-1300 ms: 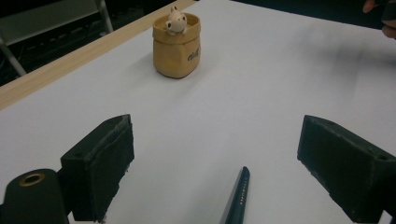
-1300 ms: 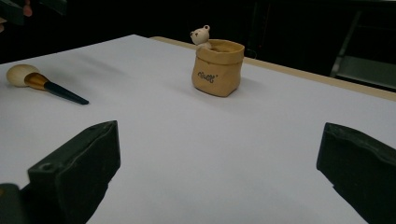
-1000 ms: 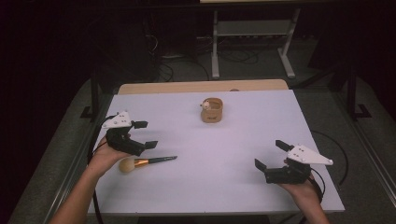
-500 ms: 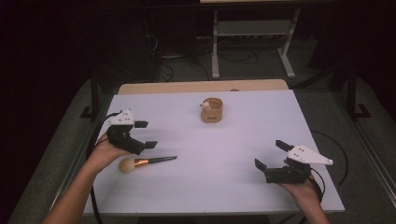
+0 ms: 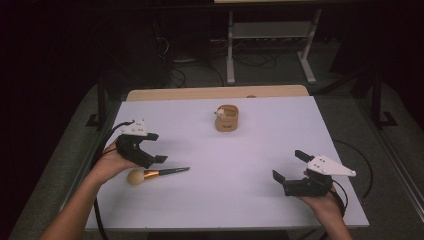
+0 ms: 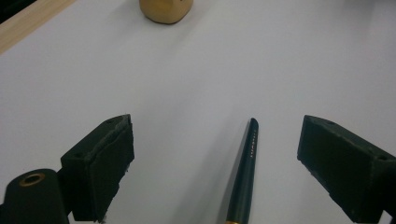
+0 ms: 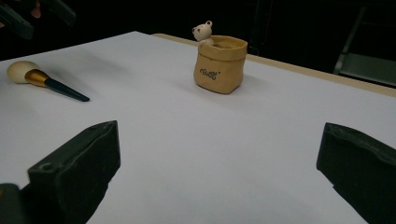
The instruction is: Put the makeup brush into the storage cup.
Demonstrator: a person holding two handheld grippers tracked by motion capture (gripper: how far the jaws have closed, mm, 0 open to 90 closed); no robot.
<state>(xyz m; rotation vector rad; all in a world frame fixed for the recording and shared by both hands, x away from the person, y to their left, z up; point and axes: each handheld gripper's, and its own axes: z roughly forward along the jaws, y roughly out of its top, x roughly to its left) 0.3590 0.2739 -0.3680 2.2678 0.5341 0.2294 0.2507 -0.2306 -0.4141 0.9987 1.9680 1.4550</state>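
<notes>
The left tongs (image 5: 152,147) hover just above the white rectangular surface (image 5: 250,150) near its left edge, spread wide and holding nothing. Right beside them lies a makeup brush with a round cream head, gold ferrule and dark green tapered handle (image 5: 155,174), flat on the surface with its head toward the left edge and its handle tip pointing toward the middle. In the left gripper view the handle (image 6: 245,172) lies between the two black jaws, closer to the one at the right of that view, and neither jaw touches it.

The right tongs (image 5: 292,167) are held near the right front corner of the surface, well apart from the brush, also spread wide and empty.

A small tan sack-shaped pot with a little bear figure at its rim (image 5: 227,118) stands upright toward the far middle of the surface, well apart from both tongs. The right gripper view shows dark lettering on its side (image 7: 219,63).
</notes>
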